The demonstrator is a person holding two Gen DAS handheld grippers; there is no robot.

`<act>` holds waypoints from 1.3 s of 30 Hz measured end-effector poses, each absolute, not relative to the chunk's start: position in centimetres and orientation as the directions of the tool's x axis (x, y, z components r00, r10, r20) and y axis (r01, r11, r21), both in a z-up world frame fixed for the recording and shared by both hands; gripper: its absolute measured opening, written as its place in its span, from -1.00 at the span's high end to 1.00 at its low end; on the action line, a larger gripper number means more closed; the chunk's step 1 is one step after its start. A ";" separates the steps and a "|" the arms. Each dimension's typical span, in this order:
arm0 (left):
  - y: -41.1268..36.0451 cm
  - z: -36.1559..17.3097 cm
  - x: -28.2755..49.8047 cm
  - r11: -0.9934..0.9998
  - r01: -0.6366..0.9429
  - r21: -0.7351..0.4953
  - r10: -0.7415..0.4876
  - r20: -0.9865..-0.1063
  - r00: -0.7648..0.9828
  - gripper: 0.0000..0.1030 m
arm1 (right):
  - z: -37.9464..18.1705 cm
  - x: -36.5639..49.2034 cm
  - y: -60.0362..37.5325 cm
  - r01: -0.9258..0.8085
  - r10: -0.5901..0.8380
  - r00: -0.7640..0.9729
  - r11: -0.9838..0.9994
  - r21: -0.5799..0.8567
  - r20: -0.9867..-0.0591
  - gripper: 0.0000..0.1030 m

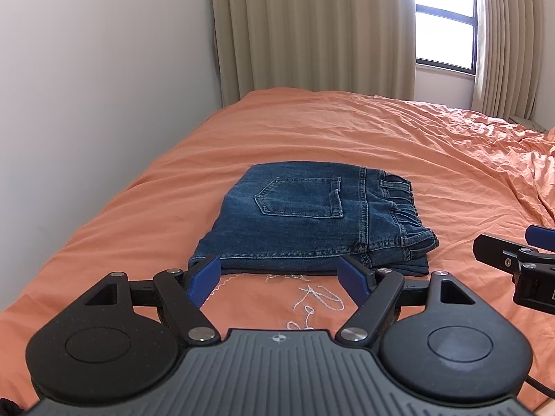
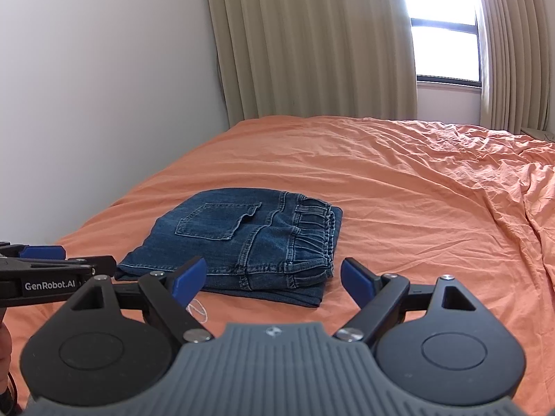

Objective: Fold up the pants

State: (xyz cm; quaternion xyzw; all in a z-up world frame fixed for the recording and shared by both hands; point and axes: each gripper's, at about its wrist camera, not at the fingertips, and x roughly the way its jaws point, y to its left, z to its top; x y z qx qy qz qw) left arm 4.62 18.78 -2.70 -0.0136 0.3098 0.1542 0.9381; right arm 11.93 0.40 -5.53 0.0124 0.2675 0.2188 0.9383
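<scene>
A: Pants first: where do the folded blue denim pants (image 1: 308, 222) sit relative to the left gripper (image 1: 279, 279)?

B: Just ahead of it. The left gripper's blue-padded fingers (image 1: 204, 279) stand wide apart with nothing between them, their tips close to the near edge of the pants; whether they touch the cloth cannot be told.

A: And the right gripper (image 2: 274, 279)?

B: Its jaws are also spread wide and empty, hovering near the waistband corner of the pants. The left gripper shows at the left edge of the right wrist view.

A: How do the pants lie?

B: In a compact folded stack, back pocket up, gathered waistband to the right, on the wrinkled orange bedsheet (image 1: 399, 145).

A: Beyond that?

B: A white wall (image 1: 86, 86) on the left, beige pleated curtains (image 1: 312, 27) and a bright window (image 1: 444, 27) behind the bed.
</scene>
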 end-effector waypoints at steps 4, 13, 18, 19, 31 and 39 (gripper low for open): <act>18.7 -2.7 4.6 0.952 -0.297 0.069 0.280 -0.587 0.760 -0.74 | -5.4 11.7 0.3 -0.404 0.419 0.763 0.903 0.142 -0.492 -0.58; 18.8 -2.6 4.6 0.953 -0.295 0.072 0.279 -0.589 0.759 -0.74 | -5.3 11.6 0.3 -0.403 0.419 0.764 0.904 0.145 -0.490 -0.58; 18.7 -2.6 4.6 0.954 -0.290 0.079 0.279 -0.589 0.759 -0.74 | -5.3 11.5 0.4 -0.401 0.416 0.764 0.905 0.143 -0.493 -0.58; 18.7 -2.6 4.6 0.954 -0.289 0.077 0.277 -0.589 0.759 -0.74 | -5.3 11.4 0.4 -0.400 0.415 0.764 0.905 0.143 -0.495 -0.58; 18.6 -2.6 4.5 0.954 -0.290 0.077 0.278 -0.586 0.761 -0.74 | -5.4 11.3 0.3 -0.389 0.406 0.763 0.910 0.144 -0.503 -0.58; 18.3 -2.5 4.4 0.953 -0.288 0.088 0.284 -0.584 0.761 -0.74 | -5.4 11.2 0.2 -0.388 0.406 0.763 0.910 0.146 -0.503 -0.58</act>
